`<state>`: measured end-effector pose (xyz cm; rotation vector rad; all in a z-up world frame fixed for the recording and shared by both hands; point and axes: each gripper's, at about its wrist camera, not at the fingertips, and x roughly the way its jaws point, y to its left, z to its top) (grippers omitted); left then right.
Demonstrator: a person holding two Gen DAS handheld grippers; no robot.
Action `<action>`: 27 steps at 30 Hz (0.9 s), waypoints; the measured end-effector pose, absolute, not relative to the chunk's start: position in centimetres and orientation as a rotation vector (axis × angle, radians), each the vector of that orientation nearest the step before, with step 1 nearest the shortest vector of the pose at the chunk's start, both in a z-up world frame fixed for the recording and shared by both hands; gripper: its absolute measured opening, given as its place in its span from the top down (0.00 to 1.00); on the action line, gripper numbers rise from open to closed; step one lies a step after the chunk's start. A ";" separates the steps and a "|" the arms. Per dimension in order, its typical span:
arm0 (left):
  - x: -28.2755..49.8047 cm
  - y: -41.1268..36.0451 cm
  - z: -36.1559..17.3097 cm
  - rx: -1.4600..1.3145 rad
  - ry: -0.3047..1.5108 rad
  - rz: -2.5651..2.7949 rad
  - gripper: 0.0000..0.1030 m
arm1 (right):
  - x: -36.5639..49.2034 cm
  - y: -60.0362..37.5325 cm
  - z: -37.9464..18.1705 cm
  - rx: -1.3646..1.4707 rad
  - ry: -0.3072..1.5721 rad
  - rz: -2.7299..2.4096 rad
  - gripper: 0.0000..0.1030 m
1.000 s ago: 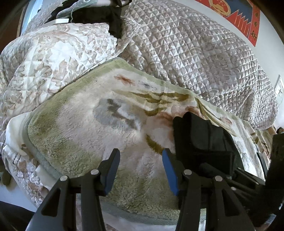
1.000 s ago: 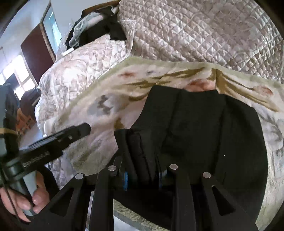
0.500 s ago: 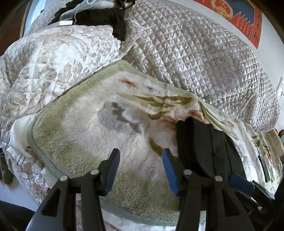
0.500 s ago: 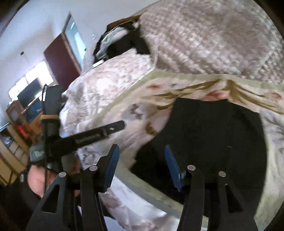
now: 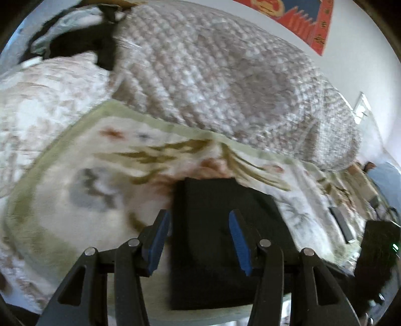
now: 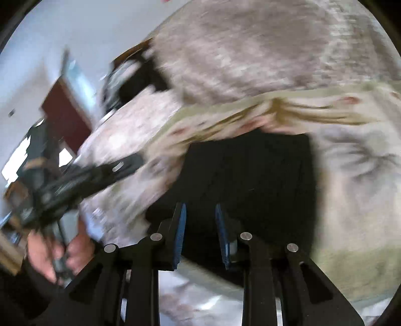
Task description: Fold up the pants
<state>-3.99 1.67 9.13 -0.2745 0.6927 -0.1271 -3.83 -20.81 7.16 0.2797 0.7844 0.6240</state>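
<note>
The black pants point(image 5: 220, 225) lie folded into a compact rectangle on a fluffy cream and green blanket point(image 5: 87, 175) near the bed's front edge. My left gripper point(image 5: 199, 233) is open and empty, its blue-padded fingers straddling the fold's left part from the front. In the right wrist view the pants point(image 6: 250, 170) fill the middle. My right gripper point(image 6: 200, 225) is open and empty at the fold's near edge. The left gripper point(image 6: 82, 178), held in a hand, shows blurred at the left of that view.
A grey quilted duvet point(image 5: 225, 75) is heaped behind the blanket, with a floral quilt point(image 5: 37, 100) at the left and dark clothes point(image 5: 80, 42) at the back. A red wall hanging point(image 5: 300, 20) is above. Small dark items point(image 5: 340, 223) lie on the bed at the right.
My right gripper let go of the folded pants' edge, opened and pulled back. My left gripper swung right, from beside the fold to straddling it. Both views are now motion-blurred.
</note>
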 end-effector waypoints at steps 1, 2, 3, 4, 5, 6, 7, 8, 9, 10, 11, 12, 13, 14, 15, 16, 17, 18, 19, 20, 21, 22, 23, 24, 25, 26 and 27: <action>-3.8 1.0 8.7 -0.272 0.706 -0.151 0.49 | -3.6 -21.2 6.6 0.276 0.808 0.593 0.76; -3.8 0.3 7.9 -0.266 0.727 -0.169 0.49 | -2.9 -21.6 5.7 0.265 0.863 0.554 0.79; -3.7 -0.1 7.2 -0.264 0.753 -0.184 0.49 | -2.4 -22.0 4.3 0.276 0.923 0.537 0.80; -3.7 -0.6 6.0 -0.260 0.798 -0.198 0.49 | -2.4 -22.5 4.4 0.314 0.906 0.549 0.80; -3.8 -0.8 5.1 -0.256 0.828 -0.197 0.49 | -2.3 -22.8 4.6 0.326 0.906 0.544 0.80; -4.2 -0.9 4.4 -0.235 0.841 -0.181 0.49 | -2.2 -23.1 5.0 0.317 0.902 0.520 0.80; -4.7 -1.0 4.1 -0.191 0.835 -0.157 0.50 | -2.1 -23.5 5.4 0.310 0.886 0.501 0.80; -5.0 -1.0 4.0 -0.176 0.835 -0.155 0.49 | -1.8 -24.2 5.7 0.312 0.876 0.476 0.80; -5.1 -0.7 4.0 -0.180 0.837 -0.152 0.49 | -1.5 -24.5 5.8 0.319 0.878 0.470 0.80; -5.0 -0.4 4.1 -0.196 0.849 -0.153 0.49 | -1.0 -24.9 5.8 0.322 0.877 0.458 0.80; -4.8 -0.2 4.2 -0.207 0.859 -0.155 0.49 | -0.5 -25.1 6.1 0.314 0.875 0.444 0.80; -4.6 0.0 4.6 -0.201 0.857 -0.144 0.49 | 0.2 -25.2 6.3 0.304 0.874 0.437 0.80; -4.2 0.0 5.2 -0.184 0.841 -0.124 0.50 | 1.0 -25.2 6.7 0.299 0.868 0.440 0.80; -3.8 0.1 5.7 -0.174 0.823 -0.116 0.50 | 1.6 -25.1 7.1 0.290 0.857 0.449 0.80; -3.2 0.0 6.3 -0.170 0.806 -0.115 0.50 | 2.6 -24.8 7.4 0.268 0.849 0.458 0.80; -2.4 -0.1 7.2 -0.167 0.789 -0.114 0.50 | 3.4 -24.4 7.6 0.240 0.845 0.461 0.80; -1.7 -0.2 7.7 -0.162 0.778 -0.113 0.50 | 4.3 -23.8 7.8 0.213 0.841 0.475 0.80; -0.8 -0.6 8.4 -0.155 0.763 -0.120 0.50 | 5.1 -23.4 7.7 0.195 0.843 0.491 0.80; 0.2 -0.9 8.6 -0.155 0.758 -0.135 0.50 | 5.6 -23.0 7.6 0.181 0.849 0.502 0.80; 1.3 -1.2 8.7 -0.153 0.762 -0.144 0.50 | 6.2 -22.4 7.4 0.163 0.855 0.514 0.80; 2.6 -1.8 8.4 -0.143 0.779 -0.148 0.50 | 6.9 -21.8 7.0 0.150 0.862 0.521 0.80; 3.7 -2.2 8.0 -0.131 0.794 -0.156 0.50 | 7.4 -21.6 6.6 0.145 0.871 0.519 0.80; 4.5 -2.5 7.4 -0.116 0.806 -0.157 0.50 | 8.1 -21.4 6.0 0.144 0.885 0.509 0.80; 5.3 -2.7 6.7 -0.096 0.822 -0.144 0.50 | 8.5 -21.5 5.5 0.145 0.891 0.499 0.80; 5.9 -2.7 5.8 -0.081 0.840 -0.129 0.50 | 9.1 -21.8 4.8 0.147 0.899 0.472 0.82; 6.1 -2.6 5.0 -0.073 0.858 -0.123 0.50 | 9.6 -22.0 4.5 0.155 0.906 0.453 0.84; 6.3 -2.2 3.9 -0.082 0.877 -0.120 0.50 | 10.0 -22.6 4.1 0.183 0.909 0.445 0.88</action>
